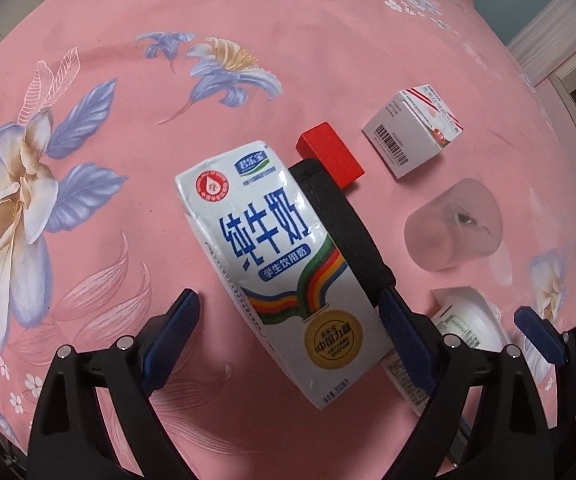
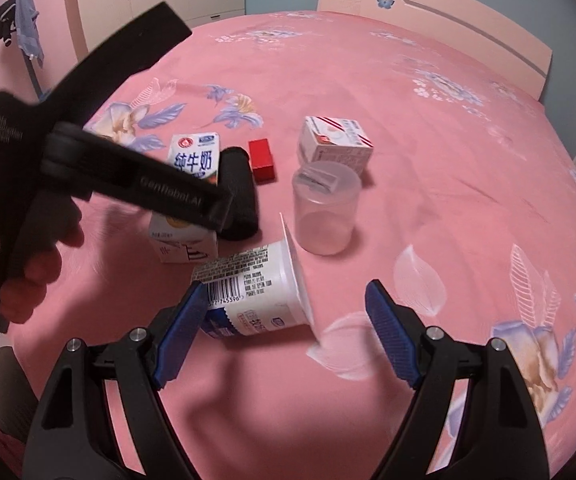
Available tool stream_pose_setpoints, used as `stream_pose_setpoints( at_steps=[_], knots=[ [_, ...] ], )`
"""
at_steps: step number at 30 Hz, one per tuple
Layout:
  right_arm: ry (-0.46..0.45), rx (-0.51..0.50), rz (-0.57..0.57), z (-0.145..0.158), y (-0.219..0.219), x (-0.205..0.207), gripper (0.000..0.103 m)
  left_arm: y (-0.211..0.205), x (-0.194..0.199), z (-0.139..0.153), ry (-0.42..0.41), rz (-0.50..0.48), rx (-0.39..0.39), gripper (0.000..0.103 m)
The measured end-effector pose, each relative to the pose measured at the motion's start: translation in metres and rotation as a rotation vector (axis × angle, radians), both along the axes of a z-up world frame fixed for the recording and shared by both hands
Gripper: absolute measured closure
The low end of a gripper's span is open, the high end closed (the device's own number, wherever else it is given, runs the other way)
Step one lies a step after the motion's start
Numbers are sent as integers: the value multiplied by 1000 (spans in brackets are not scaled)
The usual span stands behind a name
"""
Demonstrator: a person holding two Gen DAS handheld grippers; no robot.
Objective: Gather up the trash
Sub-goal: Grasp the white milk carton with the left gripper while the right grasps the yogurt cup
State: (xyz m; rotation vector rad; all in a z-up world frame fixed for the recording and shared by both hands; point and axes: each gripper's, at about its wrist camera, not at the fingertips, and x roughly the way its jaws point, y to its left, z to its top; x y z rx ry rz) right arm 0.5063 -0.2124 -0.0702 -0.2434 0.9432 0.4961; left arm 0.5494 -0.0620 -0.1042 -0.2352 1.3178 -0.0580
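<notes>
Left gripper (image 1: 290, 336) spread wide around a milk carton (image 1: 276, 256) lying flat on the pink bedsheet (image 1: 100, 216), blue pads either side, not visibly pressing it. Right gripper (image 2: 284, 336) also wide open, near a yogurt cup (image 2: 256, 292) tipped on its side, left pad (image 2: 180, 332) just beside the cup's base, right pad clear of the rim. Farther off: a black roll (image 1: 340, 220) touching the carton's right side, a red block (image 1: 330, 154), a small white box (image 1: 412, 130), and a clear plastic cup (image 2: 326, 208) standing upright.
</notes>
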Motion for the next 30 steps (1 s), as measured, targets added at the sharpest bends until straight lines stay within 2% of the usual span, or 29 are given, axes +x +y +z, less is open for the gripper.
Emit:
stream_pose_setpoints(
  at_steps=[3,10,14,22,23,24,28,30],
  knots=[
    [14,3,32,-4,5,-3,23,11,6,-7,35,9,-49,11],
    [-27,-96,55,-17,20,0,23,7,14,-10,34,-23,-16,11],
    [-12,-94,37,-24,21,9,23,12,6,-15,24,-43,-11,11],
    [23,-72,17,-38,25,21,23,9,18,-19,36,-81,94,12],
    [26,-77,14,-40,26,22,23,8,19,-21,37,-89,123,21],
    [26,-83,13,-41,28,21,23,9,19,-23,33,-99,142,22],
    [23,-78,3,-45,32,26,23,13,21,-23,21,-120,140,30],
    [40,-66,-5,-46,34,30,31,14,20,-22,12,-124,158,41]
  ],
)
